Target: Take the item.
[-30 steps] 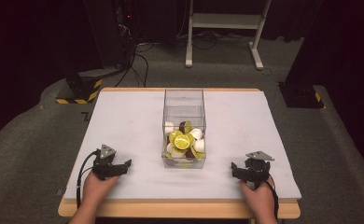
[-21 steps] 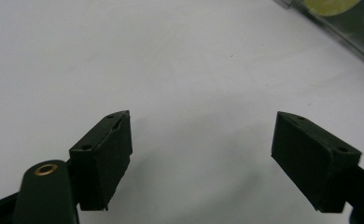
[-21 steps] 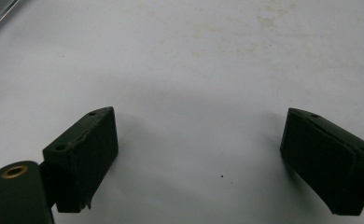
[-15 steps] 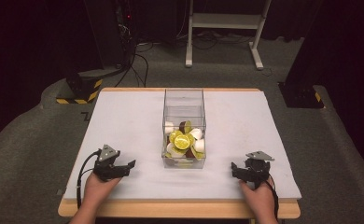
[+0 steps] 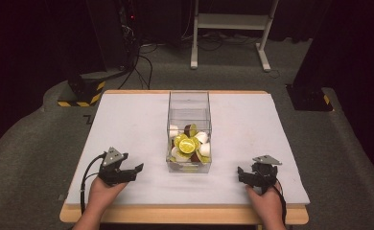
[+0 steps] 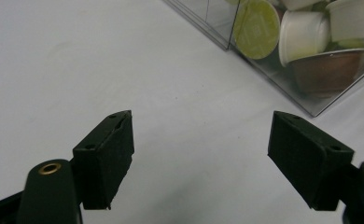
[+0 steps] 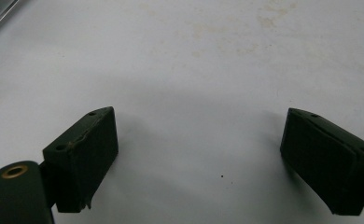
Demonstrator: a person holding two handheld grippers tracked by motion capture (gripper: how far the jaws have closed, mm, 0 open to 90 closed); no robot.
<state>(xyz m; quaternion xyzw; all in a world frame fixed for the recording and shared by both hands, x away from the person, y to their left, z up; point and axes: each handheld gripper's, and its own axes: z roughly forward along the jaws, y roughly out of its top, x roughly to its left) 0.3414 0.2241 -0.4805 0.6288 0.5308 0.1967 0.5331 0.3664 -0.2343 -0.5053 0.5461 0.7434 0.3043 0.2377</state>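
A clear plastic box [image 5: 189,103] stands mid-table, holding several coffee capsules [image 5: 190,143] in green, white and brown. My left gripper [image 5: 136,168] hovers at the front left, pointing right toward the box. Its jaws are open and have just been closing a little, with nothing between them. In the left gripper view the left gripper [image 6: 201,158] looks over bare white table at the box corner [image 6: 311,105], with a green-lidded capsule [image 6: 256,28] and a brown capsule [image 6: 327,70] behind the wall. My right gripper [image 5: 240,173] rests at the front right, open and empty [image 7: 199,158].
The white table top [image 5: 127,124] lies bare around the box on both sides. Its wooden front edge [image 5: 185,215] runs just below the hands. Beyond the table's far edge are a dark floor, cables and a white stand [image 5: 228,28].
My left gripper has lifted slightly and edged toward the box, its jaws a little narrower. The right gripper and the box have not moved.
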